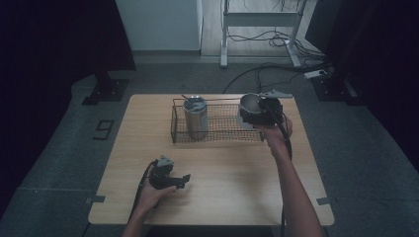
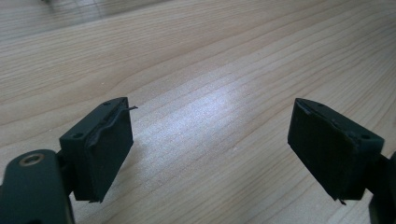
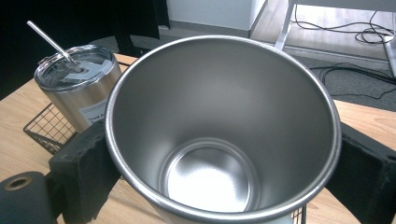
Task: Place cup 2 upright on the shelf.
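An open stainless steel tumbler (image 3: 223,135) is clasped between the jaws of the right gripper (image 1: 261,112), its rim gripped on both sides by the black pads, and is held over the right end of a wire basket (image 1: 222,129) at the far side of the wooden bench (image 1: 212,173). A second tumbler with lid and straw (image 1: 195,117) is seen upright in the basket's left part. The jaws of the left gripper (image 1: 184,179) are spread wide with nothing between them, low over bare bench at the near left

Hand-held gripper (image 2: 210,149) wide open over bare wooden table (image 2: 201,70)
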